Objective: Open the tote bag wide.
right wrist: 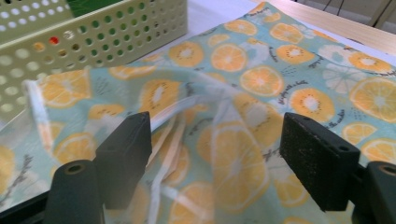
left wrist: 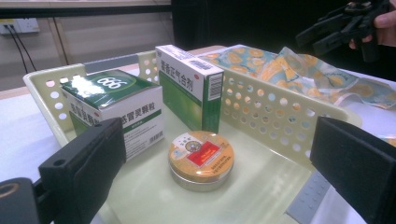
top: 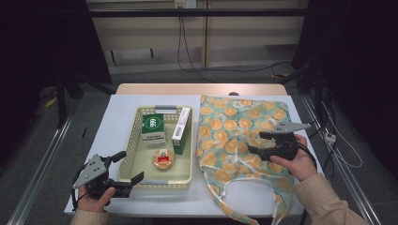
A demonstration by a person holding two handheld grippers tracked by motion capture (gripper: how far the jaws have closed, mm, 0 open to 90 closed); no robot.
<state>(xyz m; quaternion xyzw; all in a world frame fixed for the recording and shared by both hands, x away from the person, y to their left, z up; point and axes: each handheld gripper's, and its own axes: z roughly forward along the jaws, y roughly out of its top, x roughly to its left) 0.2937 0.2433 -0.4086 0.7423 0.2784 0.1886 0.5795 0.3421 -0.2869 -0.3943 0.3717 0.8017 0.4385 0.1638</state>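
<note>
Item: cloth bag (top: pixel 244 136), orange-slice print, lying rumpled directly beneath our right gripper (top: pixel 263 143).

We recorded the right jaws wide apart with only loose folds and a pale handle strap between them, nothing pinched; we judged one layer at the mouth best to take. Our left gripper (top: pixel 126 168), open and empty, framed the round tin (left wrist: pixel 201 158) inside the basket (top: pixel 136 140).

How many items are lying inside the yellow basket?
3. A green-and-white box sits at the far left of the basket, a taller green box stands to its right, and a round tin lies nearer the person. Nothing seems hidden behind them.
</note>
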